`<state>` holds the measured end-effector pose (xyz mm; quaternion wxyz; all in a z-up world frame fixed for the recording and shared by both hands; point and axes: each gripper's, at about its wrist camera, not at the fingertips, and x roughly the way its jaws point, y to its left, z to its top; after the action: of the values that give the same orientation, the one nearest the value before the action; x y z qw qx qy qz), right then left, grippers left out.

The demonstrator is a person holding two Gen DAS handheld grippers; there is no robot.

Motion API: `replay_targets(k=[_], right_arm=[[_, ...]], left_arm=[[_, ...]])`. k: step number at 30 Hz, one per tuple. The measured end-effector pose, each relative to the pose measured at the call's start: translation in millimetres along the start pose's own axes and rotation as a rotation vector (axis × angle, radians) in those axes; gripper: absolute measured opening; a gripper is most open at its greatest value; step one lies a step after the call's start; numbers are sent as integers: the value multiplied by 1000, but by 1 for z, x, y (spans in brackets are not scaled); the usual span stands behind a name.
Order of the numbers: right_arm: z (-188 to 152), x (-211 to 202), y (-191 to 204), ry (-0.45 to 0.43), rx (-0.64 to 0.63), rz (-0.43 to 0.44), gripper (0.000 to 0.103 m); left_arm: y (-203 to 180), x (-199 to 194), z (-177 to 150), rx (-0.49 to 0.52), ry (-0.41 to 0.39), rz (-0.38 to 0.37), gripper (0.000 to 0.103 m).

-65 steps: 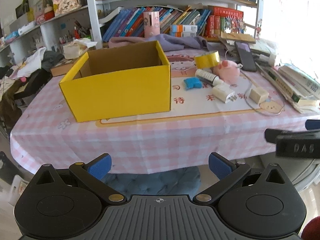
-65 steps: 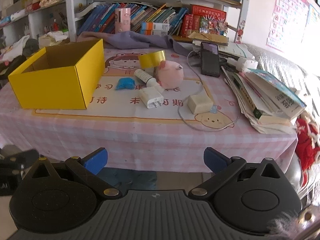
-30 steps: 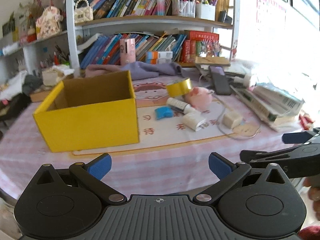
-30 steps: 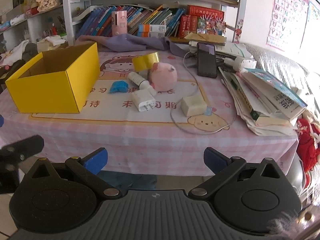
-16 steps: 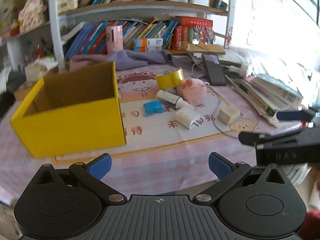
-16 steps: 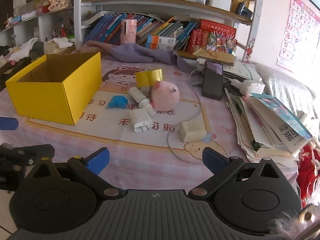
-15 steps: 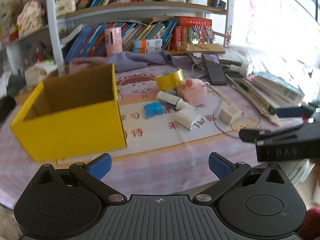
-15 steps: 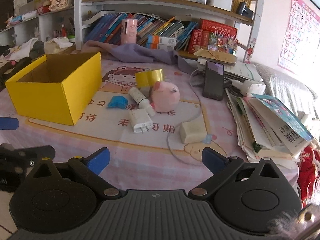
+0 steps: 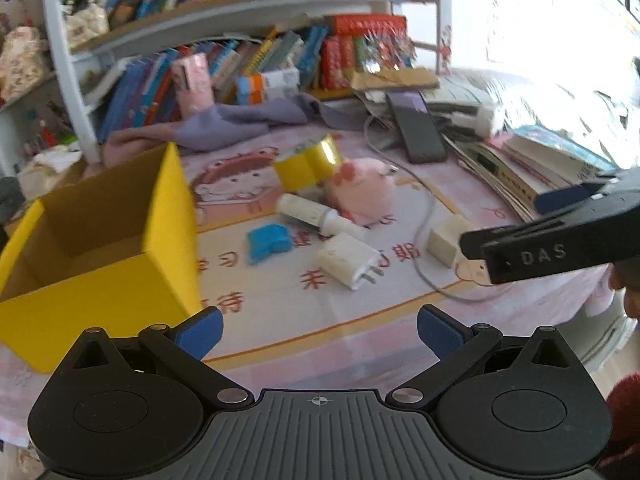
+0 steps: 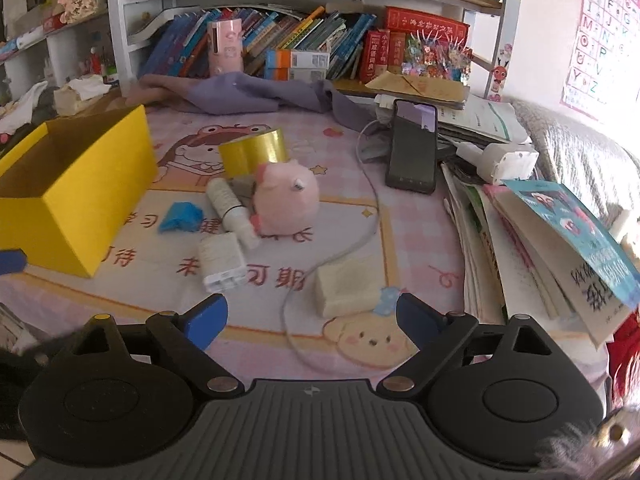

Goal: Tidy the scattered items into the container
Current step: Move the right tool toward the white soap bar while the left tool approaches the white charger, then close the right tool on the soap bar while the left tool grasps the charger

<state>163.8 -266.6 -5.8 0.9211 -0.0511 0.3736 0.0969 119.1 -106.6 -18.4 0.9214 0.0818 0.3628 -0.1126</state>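
Observation:
An open yellow box (image 9: 96,232) (image 10: 76,184) stands at the table's left. To its right lie a gold tape roll (image 9: 308,162) (image 10: 254,152), a pink plush pig (image 9: 360,196) (image 10: 286,200), a white tube (image 9: 316,214) (image 10: 232,206), a blue scrap (image 9: 267,242) (image 10: 180,216), a white plug (image 9: 350,266) (image 10: 222,264) and a cream block (image 9: 446,240) (image 10: 346,290) on a cable. My left gripper (image 9: 318,330) is open near the table's front edge. My right gripper (image 10: 310,318) is wide with its jaws closing on nothing, just short of the cream block.
A black phone (image 10: 412,148) leans on papers behind the items. A stack of books (image 10: 540,240) fills the right side. A purple cloth (image 10: 256,94) and a bookshelf (image 10: 280,40) stand behind. The right gripper's finger (image 9: 560,240) crosses the left wrist view.
Both grippers have moved forward over the table, so the items look larger and closer. The right gripper's blue pads have drawn a little nearer to each other.

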Motion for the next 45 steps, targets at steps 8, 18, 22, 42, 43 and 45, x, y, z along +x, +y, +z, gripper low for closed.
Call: replay_targets(k=[8,18,22,42,43,45], right_arm=[[17,40,-28,81,-48,61,89],[29,101,-52,225,-118,186,74],[29,119,-58,272,-144,211,69],[38,144,-80,304,-209,273,49],[38,145,-80,306,-212,274,50],[39,145,-80,306,-221,275,50]], left_arm=[[-17,35,21,-40,66,15,103],[-31,91,38,-46,164,69,103],[-29,110,43,-70,193,94,102],[-26,165,57,-244,280,118,74],[-26,165,57,-242,276,117,71],[-26,164,58,-246,265,121,58]])
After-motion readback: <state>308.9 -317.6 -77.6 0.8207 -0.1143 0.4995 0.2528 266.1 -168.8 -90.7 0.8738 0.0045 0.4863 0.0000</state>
